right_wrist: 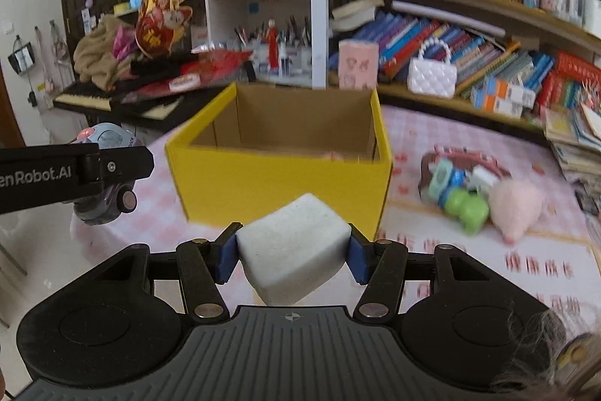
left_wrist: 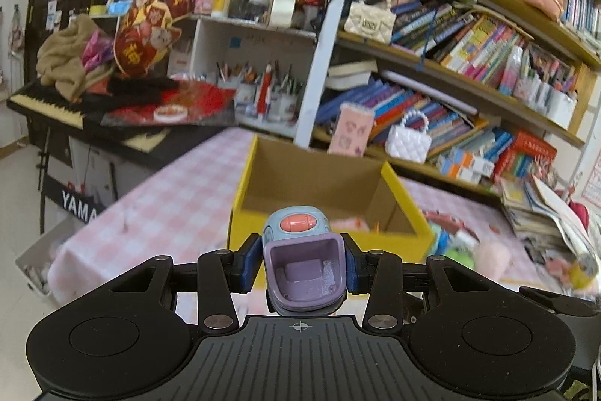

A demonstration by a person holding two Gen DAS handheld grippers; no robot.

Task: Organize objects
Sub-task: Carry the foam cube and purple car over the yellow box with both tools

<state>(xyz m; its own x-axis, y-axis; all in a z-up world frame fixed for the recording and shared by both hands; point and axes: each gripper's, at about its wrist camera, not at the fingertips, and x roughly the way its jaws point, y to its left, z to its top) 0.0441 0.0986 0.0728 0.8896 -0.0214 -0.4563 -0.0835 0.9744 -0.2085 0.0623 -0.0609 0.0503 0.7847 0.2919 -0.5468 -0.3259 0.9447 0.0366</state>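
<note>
2 claws, each loaded, in front of the yellow box.

Nearest, the left claw (left_wrist: 304,262) is clenched on a purple-and-blue toy car (left_wrist: 303,262), and the right claw (right_wrist: 292,252) grips a white foam block (right_wrist: 293,247) by 2 opposite faces. Beyond them the yellow box (right_wrist: 278,175) stands open on the pink checked tabletop (left_wrist: 169,205), with what may be something pink inside, though blur hides it. A heap of toys (right_wrist: 473,186) waits right of the box. Risk: the tilted block could twist free short of the near wall, or the claws could collide over the opening.
</note>
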